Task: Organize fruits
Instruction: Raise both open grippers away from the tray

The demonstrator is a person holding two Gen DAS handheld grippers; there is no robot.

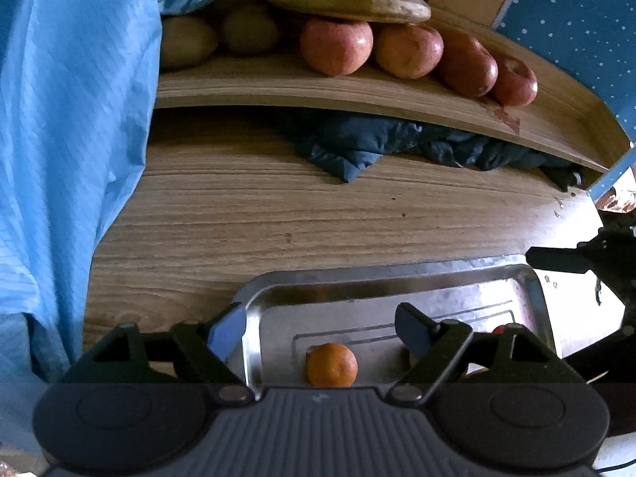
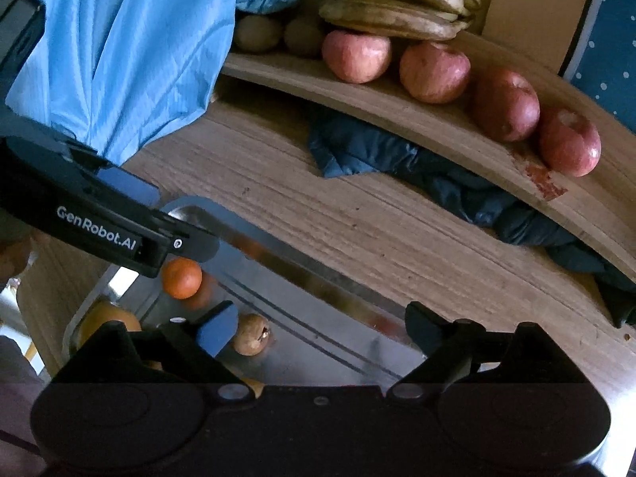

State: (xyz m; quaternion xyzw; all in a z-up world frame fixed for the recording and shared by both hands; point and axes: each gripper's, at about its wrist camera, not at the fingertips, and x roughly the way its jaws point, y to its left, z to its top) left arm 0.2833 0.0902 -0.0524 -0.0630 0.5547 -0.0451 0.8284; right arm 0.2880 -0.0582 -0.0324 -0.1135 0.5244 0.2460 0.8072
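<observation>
Both grippers hang open over the metal tray, gripping nothing.

Left gripper has its jaws spread wide, with the orange tangerine lying loose on the tray between them, untouched. Right gripper is just as wide, a brown fruit resting just beside its blue pad. Up on the wooden shelf four red apples stand in a row beneath the bananas, kiwis to their left.

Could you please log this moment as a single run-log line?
left gripper: open, above small orange tangerine | right gripper: open, empty | shiny metal tray: tangerine inside | shelf: four red apples lined up
</observation>
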